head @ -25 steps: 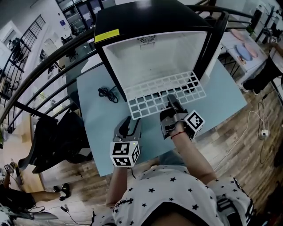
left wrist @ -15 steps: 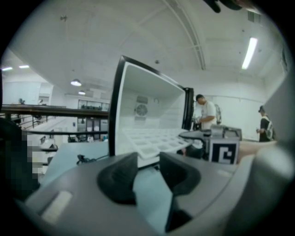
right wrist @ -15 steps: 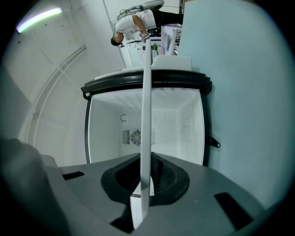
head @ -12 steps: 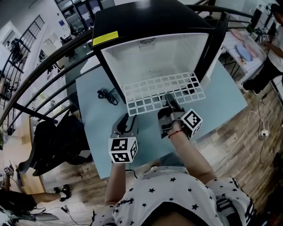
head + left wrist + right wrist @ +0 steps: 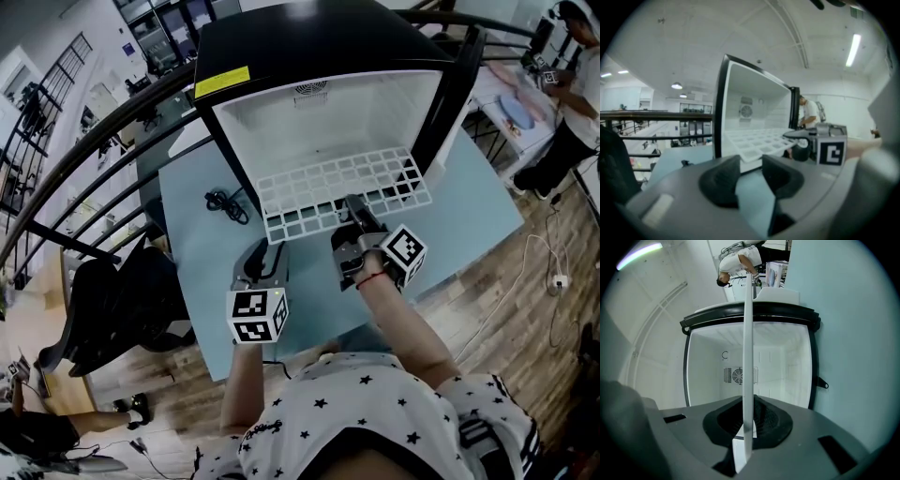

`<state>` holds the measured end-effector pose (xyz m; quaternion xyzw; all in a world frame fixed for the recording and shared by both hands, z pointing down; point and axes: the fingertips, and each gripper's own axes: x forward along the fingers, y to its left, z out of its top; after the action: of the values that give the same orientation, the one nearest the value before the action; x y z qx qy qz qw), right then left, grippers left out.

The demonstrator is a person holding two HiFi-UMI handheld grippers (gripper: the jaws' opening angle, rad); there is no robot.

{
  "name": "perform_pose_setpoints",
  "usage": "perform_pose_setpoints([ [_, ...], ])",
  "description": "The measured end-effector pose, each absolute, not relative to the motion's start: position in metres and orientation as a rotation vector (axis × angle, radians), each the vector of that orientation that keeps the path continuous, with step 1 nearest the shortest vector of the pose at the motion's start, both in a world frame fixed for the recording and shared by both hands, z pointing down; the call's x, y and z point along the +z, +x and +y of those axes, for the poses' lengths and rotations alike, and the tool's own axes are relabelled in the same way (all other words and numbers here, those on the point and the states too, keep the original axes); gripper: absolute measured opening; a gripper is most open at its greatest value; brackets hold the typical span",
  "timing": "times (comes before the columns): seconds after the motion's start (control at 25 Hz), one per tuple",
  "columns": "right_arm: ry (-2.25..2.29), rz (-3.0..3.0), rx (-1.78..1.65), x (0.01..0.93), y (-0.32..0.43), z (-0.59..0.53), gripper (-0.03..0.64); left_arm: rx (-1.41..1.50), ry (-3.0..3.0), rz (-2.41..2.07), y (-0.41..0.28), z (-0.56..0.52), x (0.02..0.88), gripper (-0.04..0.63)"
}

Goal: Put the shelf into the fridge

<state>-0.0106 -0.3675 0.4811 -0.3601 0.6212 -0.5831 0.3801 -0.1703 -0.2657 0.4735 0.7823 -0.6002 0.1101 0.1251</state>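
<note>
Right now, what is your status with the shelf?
Right gripper shut on shelf front edge. Left gripper just narrowed, jaws apart, empty. Shelf partway into fridge. Opening unobstructed.

Left tongs empty, freshly narrower; right tongs tight

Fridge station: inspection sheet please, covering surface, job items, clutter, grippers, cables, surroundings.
Surface: light blue table.
Job's things: white grid shelf, partly in the open fridge, front edge outside.
Clutter: nothing seen.
Grippers: right gripper shut on the shelf's front edge; left gripper open, jaws just closed partway, nothing between them.
Cables: black cord coiled on table, left of fridge.
Surroundings: railing, black chair, wood floor, person at far table.
</note>
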Motion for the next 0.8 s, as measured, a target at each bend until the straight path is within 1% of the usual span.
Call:
perform_pose_setpoints([
  [0.48,-0.901,1.563,-1.515,0.4806,-0.0121,-0.3677,0.038,0.297,2.278,-1.754,-0.1712,-0.2656,0.4717,0.143],
  [0.8,-0.919,1.658,-1.535,0.4767,-0.0168,-0.3731,0.038,0.286,2.253,-1.764,-0.1754,-0.2723,0.4703,0.143],
])
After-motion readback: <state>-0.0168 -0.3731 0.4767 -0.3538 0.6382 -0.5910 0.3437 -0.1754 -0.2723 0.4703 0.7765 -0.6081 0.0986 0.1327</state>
